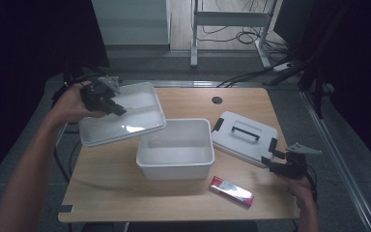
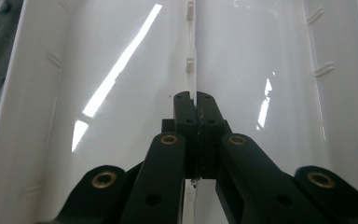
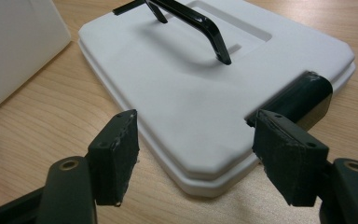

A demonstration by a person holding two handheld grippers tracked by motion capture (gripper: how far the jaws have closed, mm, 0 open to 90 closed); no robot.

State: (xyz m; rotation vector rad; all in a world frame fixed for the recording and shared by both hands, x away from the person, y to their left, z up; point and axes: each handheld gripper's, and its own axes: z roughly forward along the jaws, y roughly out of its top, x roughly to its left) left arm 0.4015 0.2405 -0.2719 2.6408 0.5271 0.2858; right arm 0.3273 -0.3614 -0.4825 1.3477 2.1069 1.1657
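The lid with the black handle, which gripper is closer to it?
Right. The right gripper sits open at the lid's near corner; the left gripper is across the table, clamped on the white tray.

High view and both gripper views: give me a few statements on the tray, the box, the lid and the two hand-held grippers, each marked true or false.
1. The left hand-held gripper is shut on the divider of the white tray. True.
2. The tray lies flat on the table. False: it is held up, tilted, its corner over the white box.
3. The right hand-held gripper is clamped on the lid. False: its jaws are open, either side of the lid's near corner.
4. The lid's black handle faces up. True.
5. The red packet is inside the box. False: it lies on the table in front of it.
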